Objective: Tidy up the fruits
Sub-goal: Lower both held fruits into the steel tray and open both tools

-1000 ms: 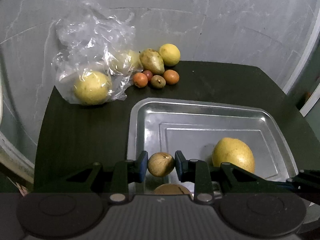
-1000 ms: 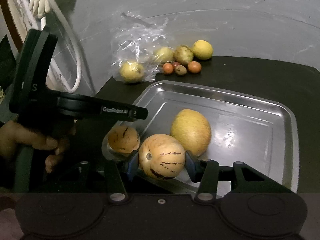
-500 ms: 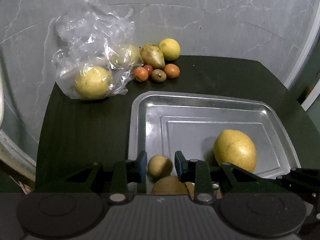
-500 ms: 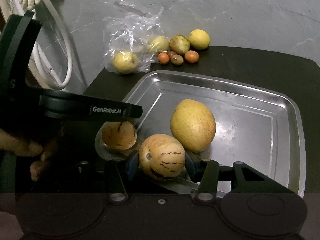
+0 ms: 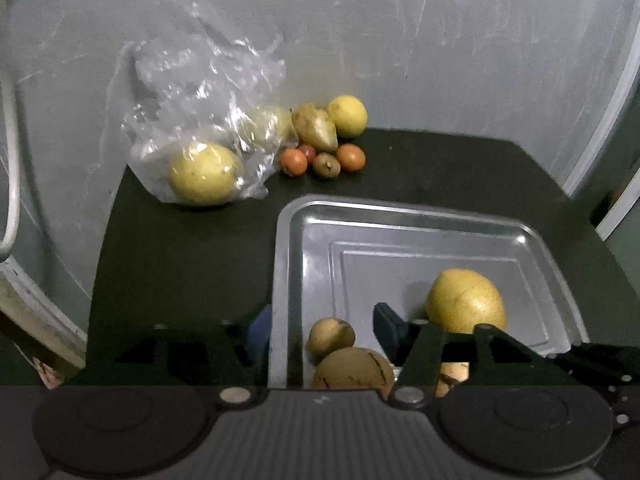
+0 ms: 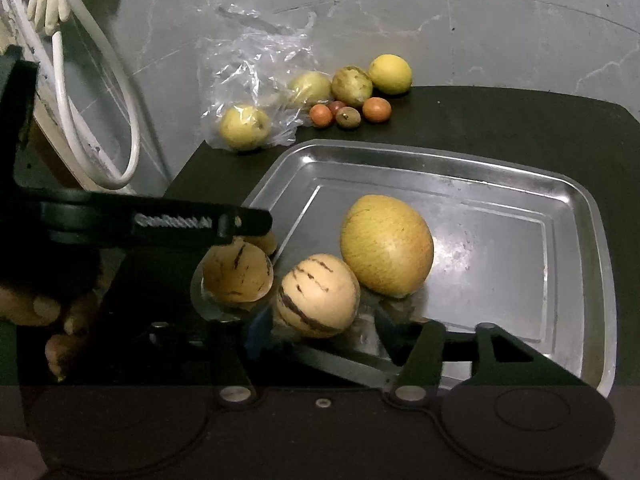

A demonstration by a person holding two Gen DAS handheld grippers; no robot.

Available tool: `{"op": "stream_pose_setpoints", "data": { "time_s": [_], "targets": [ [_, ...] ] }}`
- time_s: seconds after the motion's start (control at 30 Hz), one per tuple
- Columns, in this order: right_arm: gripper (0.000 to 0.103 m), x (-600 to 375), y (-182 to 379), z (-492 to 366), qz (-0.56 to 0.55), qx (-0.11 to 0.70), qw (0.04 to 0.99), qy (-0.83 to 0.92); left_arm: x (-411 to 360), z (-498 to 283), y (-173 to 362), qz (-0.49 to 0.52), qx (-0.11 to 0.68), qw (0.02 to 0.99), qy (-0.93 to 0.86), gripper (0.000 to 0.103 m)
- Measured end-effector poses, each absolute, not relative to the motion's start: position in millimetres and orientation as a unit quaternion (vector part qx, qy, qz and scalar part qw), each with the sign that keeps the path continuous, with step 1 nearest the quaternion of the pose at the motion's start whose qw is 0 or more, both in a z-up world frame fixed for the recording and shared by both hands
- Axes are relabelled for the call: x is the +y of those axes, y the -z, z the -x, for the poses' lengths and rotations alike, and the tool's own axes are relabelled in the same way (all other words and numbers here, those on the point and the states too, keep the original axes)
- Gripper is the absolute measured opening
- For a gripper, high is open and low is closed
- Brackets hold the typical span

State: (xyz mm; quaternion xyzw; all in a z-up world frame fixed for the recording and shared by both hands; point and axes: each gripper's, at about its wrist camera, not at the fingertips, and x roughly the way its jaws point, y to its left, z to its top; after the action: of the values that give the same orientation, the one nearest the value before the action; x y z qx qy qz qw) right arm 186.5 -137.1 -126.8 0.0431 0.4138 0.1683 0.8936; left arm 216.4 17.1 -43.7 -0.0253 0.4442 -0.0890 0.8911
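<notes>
Left wrist view: the left gripper (image 5: 322,330) is spread wide and holds nothing; a small brown fruit (image 5: 331,336) lies loose between its fingers at the metal tray (image 5: 400,212)'s 7 o'clock corner. The right gripper (image 6: 316,326) also gapes, a striped fruit (image 6: 318,295) resting free between its fingers. More fruit lies near a plastic bag (image 6: 256,80) at the tray's 11 o'clock.

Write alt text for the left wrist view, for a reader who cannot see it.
The open left claw straddles a small tan round fruit resting in the near corner of a shiny rectangular metal tray, beside a striped tan fruit and a large yellow oval fruit. Behind the tray, a crumpled clear plastic bag and loose fruits sit on a dark tabletop.
</notes>
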Motion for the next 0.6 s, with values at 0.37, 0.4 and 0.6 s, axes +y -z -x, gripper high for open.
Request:
{"op": "stream_pose_setpoints", "data": {
  "time_s": [0.37,0.4,0.6],
  "targets": [
    [0.099,-141.3,109.4,-169.2,-0.011,0.412,0.895,-0.17,36.1,-177.3,24.7,0.039,0.417,0.903,0.098,0.101],
    [0.099,-143.1,108.6,-167.6,-0.009,0.416,0.894,-0.166,37.7,-172.4,24.4,0.04,0.415,0.903,0.104,0.102],
    [0.102,-159.2,106.1,-161.4,-0.016,0.43,0.894,-0.122,44.8,-159.1,25.0,0.046,0.425,0.896,0.12,0.102]
  ]
}}
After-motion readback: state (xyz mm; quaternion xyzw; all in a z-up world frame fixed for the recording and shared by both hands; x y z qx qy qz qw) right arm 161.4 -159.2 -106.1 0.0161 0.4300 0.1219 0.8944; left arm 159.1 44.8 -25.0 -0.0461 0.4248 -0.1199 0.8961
